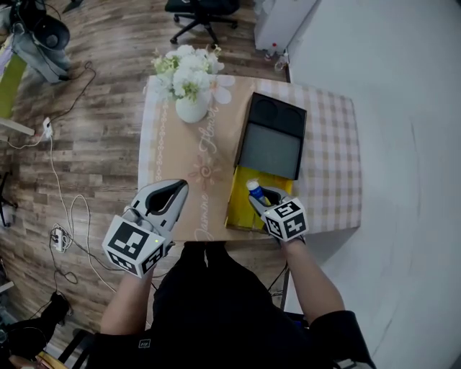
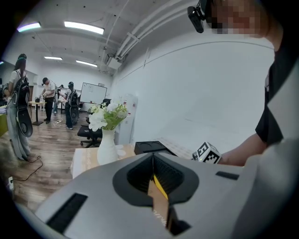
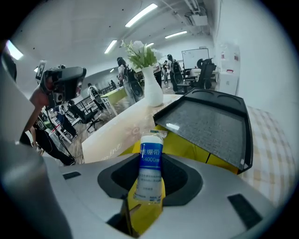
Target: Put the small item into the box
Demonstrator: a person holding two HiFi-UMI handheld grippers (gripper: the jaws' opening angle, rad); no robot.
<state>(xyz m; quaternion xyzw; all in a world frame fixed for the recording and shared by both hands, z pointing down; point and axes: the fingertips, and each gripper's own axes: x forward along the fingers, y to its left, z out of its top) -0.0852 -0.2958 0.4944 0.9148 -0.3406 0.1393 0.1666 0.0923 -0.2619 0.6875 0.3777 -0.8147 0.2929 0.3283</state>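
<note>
The small item is a white packet with a blue label (image 1: 255, 189) (image 3: 151, 175). My right gripper (image 1: 253, 194) (image 3: 150, 161) is shut on it and holds it upright, just above the open yellow box (image 1: 241, 209) (image 3: 187, 147) at the table's front edge. A black lid with grey lining (image 1: 271, 144) (image 3: 210, 123) lies half over the box's far end. My left gripper (image 1: 181, 186) (image 2: 153, 156) hovers at the front left of the table with its jaws together and nothing in them.
A white vase of white flowers (image 1: 191, 108) (image 2: 106, 147) (image 3: 153, 91) stands at the table's back left. A tan runner (image 1: 194, 166) and a checked cloth (image 1: 331, 166) cover the top. An office chair (image 1: 203, 14) and floor cables (image 1: 61, 209) surround the table. Several people stand far off.
</note>
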